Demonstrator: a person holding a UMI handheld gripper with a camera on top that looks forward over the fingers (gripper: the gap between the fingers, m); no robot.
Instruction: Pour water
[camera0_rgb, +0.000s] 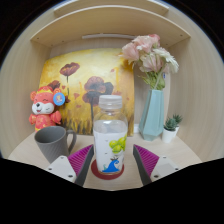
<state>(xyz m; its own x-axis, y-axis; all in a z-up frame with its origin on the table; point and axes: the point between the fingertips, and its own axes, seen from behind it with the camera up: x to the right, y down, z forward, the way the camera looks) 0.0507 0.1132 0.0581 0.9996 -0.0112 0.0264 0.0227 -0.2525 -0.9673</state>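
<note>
The gripper (110, 160) has its fingers spread apart, with the bottle (110, 138) standing upright between the pads (82, 157); contact at either side cannot be confirmed. The bottle rests on the table (30, 152) near its front edge. A grey mug (51, 143) stands just left. A blue vase (153, 112) stands beyond, right.
</note>
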